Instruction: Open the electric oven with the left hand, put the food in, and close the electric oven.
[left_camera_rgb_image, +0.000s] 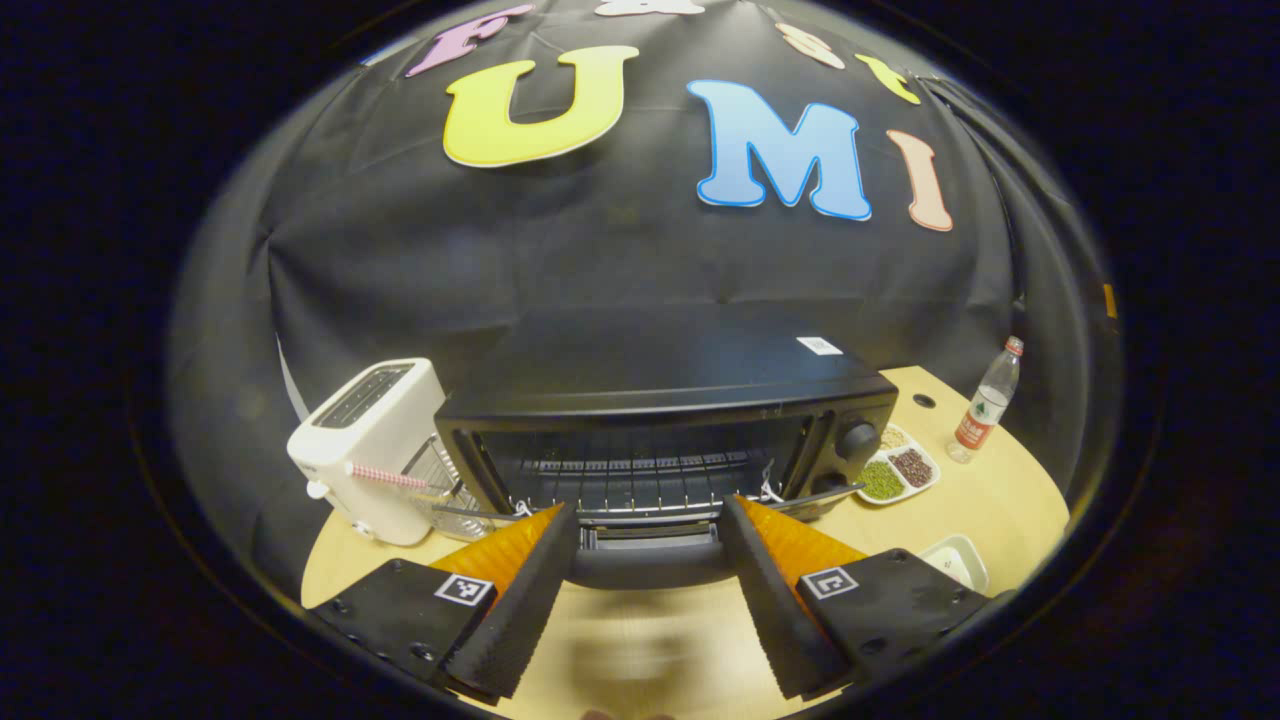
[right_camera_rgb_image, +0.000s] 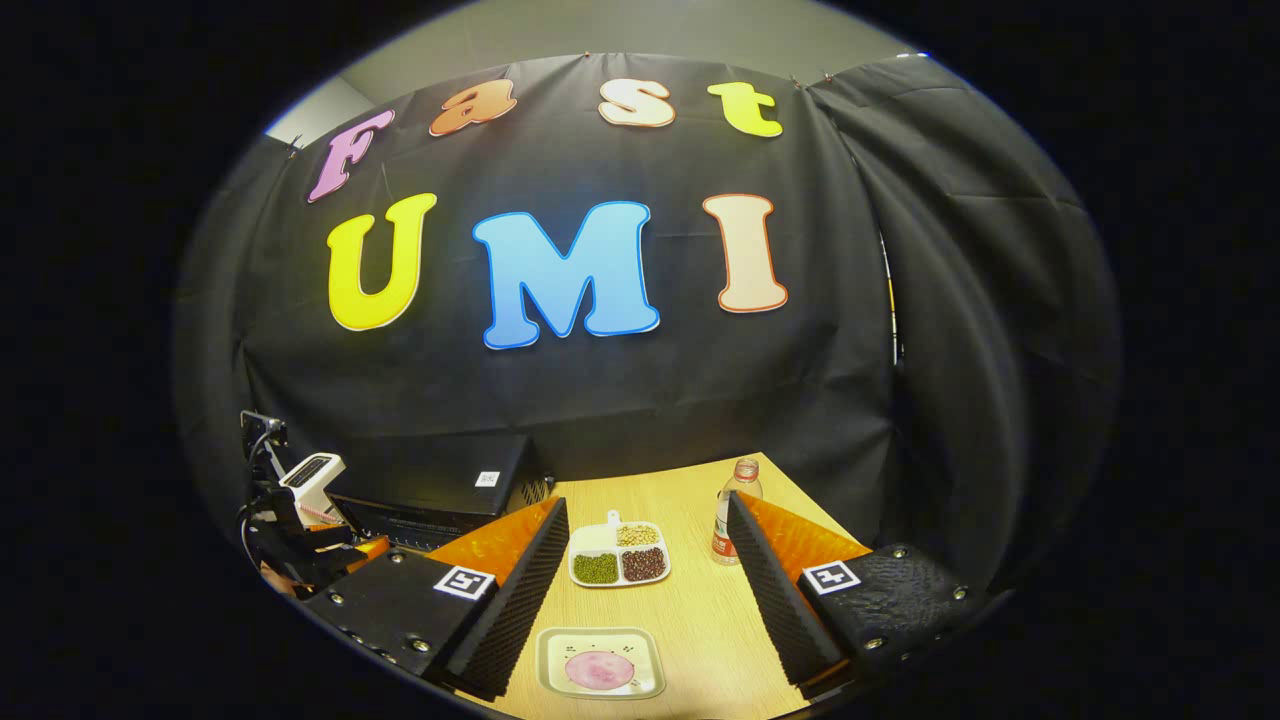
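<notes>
The left gripper (left_camera_rgb_image: 648, 565) has its fingers spread wide on either side of the oven door's handle (left_camera_rgb_image: 648, 566), which lies between them; whether the pads touch it cannot be told, and nothing is pinched. The electric oven (left_camera_rgb_image: 668, 420) stands at the back of the wooden table (left_camera_rgb_image: 1000, 500), straight ahead in the left gripper view, its door (left_camera_rgb_image: 650, 520) swung down toward the camera so that the wire rack (left_camera_rgb_image: 640, 475) inside shows. Its knobs (left_camera_rgb_image: 857, 440) sit on the right side of the front.

The right gripper (right_camera_rgb_image: 648, 585) also stands open, hovering above the table with nothing between its fingers. Just below and between them lies a small square plate (right_camera_rgb_image: 600, 662) with a round pink piece of food (right_camera_rgb_image: 599, 669) on it, well apart from the oven, which shows far to the left in the right gripper view.

Left of the oven in the left gripper view, and close beside it, stands a white toaster (left_camera_rgb_image: 368, 450) with a pink-and-white striped handle. On the oven's right, near its knobs, sits a white divided dish (left_camera_rgb_image: 898, 470) holding green, dark red and pale beans. Farther right stands a clear plastic water bottle (left_camera_rgb_image: 985, 402) with a red label. Between the right gripper's fingers, the divided dish lies beyond the food plate, on the table between plate and oven side.
</notes>
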